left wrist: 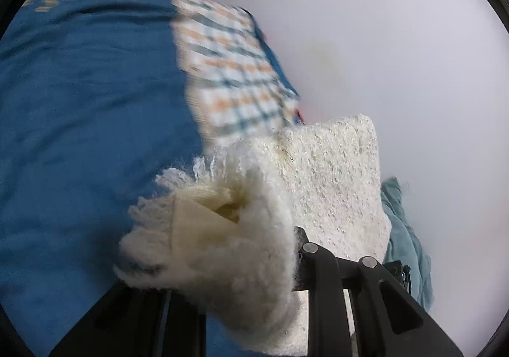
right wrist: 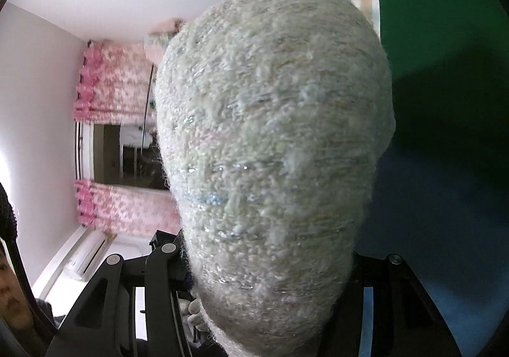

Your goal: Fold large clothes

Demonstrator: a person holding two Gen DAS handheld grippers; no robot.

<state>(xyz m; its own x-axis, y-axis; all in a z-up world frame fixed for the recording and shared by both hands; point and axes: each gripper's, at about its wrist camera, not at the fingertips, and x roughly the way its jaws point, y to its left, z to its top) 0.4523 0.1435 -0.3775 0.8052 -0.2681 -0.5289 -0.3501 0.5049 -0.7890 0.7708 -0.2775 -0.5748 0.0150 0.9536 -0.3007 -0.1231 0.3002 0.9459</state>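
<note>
A cream fuzzy knit garment (left wrist: 318, 178) with glittery threads is held up in the air. My left gripper (left wrist: 273, 261) is shut on its edge; the cloth bunches over the fingers and hides the tips. In the right wrist view the same garment (right wrist: 273, 140) drapes over my right gripper (right wrist: 270, 277) and fills the middle of the frame. The right fingertips are hidden under the cloth, and the garment hangs from between the finger bases.
A blue sheet (left wrist: 89, 108) and a checked cloth (left wrist: 229, 70) cover the bed. A teal cloth (left wrist: 404, 229) hangs at the right. The right wrist view shows a white wall, pink curtains (right wrist: 117, 96), a window, a green cloth (right wrist: 439, 38) and a person's face (right wrist: 9, 290).
</note>
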